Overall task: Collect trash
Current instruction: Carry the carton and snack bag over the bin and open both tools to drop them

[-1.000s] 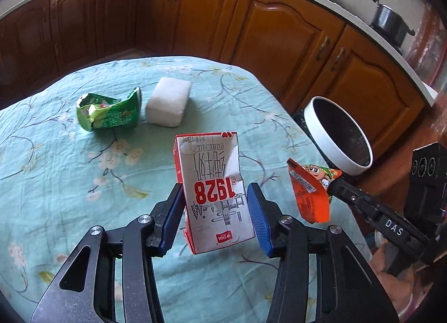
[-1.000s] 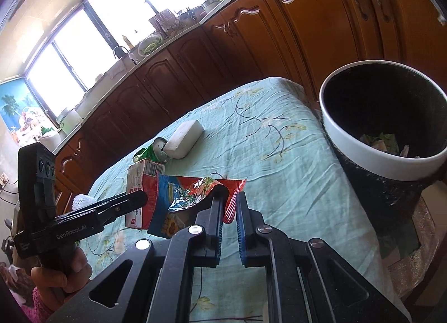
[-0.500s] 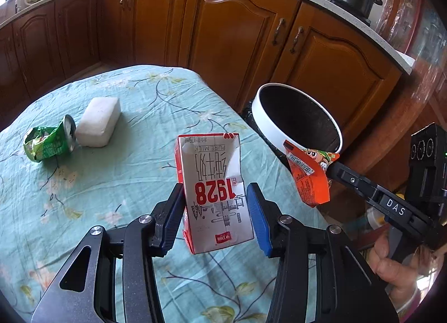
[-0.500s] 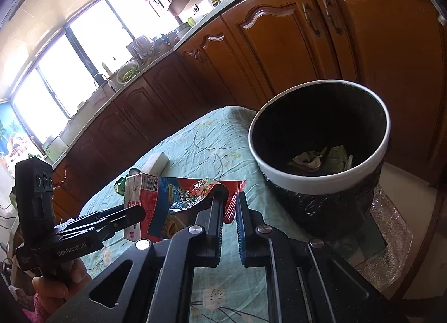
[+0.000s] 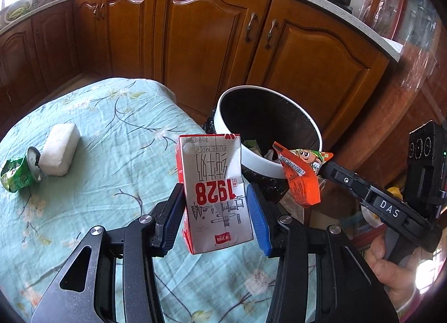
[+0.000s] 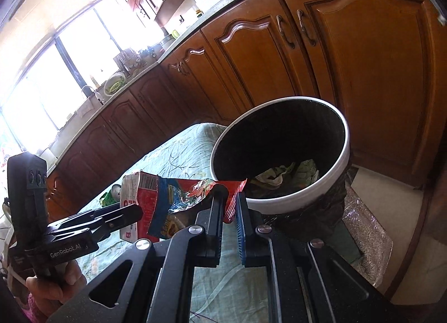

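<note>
My left gripper [image 5: 216, 205] is shut on a red and white milk carton [image 5: 215, 186] and holds it above the table's right edge, just short of the bin. My right gripper [image 6: 230, 205] is shut on a crumpled red snack wrapper [image 6: 178, 200], seen orange in the left wrist view [image 5: 300, 175], at the bin's near rim. The white-rimmed bin with a black liner [image 5: 240, 138] [image 6: 346, 152] stands on the floor beside the table and holds some crumpled trash [image 6: 285, 175].
A crushed green can [image 5: 19, 175] and a white foam block [image 5: 60, 149] lie on the table with the floral cloth [image 5: 111, 138]. Wooden cabinets [image 5: 209, 40] stand behind the bin. A foil mat [image 6: 366, 244] lies under the bin.
Both grippers have swung right toward the bin with their loads. The bin has come much closer in both views, and the can and foam block have slid off to the left.
</note>
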Motion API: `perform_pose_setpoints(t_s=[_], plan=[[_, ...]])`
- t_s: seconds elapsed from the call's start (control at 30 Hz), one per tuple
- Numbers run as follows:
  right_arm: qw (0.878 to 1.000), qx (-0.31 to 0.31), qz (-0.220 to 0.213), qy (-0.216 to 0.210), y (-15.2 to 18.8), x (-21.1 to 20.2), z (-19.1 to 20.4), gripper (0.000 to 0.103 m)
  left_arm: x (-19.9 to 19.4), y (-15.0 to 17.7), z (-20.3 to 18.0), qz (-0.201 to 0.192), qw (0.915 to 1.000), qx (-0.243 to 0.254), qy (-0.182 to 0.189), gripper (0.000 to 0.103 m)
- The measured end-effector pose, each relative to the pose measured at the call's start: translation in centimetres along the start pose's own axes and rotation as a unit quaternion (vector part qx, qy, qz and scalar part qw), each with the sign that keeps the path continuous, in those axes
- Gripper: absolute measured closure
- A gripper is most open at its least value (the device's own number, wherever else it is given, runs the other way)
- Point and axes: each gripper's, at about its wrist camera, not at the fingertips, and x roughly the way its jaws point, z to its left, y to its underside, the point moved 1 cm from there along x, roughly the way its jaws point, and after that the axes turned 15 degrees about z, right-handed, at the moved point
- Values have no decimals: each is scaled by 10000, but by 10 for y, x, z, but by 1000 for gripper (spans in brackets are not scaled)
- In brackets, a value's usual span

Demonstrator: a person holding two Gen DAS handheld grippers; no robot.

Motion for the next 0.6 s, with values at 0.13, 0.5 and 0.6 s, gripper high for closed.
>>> perform_pose_setpoints(t_s=[0.13, 0.5, 0.6], plan=[[9999, 42, -79, 67, -4, -5, -6, 94, 3, -7, -11, -1, 10000, 85, 18, 59], [9993, 180, -226, 233, -18, -11, -27, 94, 10, -28, -32, -7, 9996, 255, 90, 59], [9992, 198, -237, 263, -22, -11, -31, 94, 12, -34, -36, -6, 9995, 305, 97, 59]])
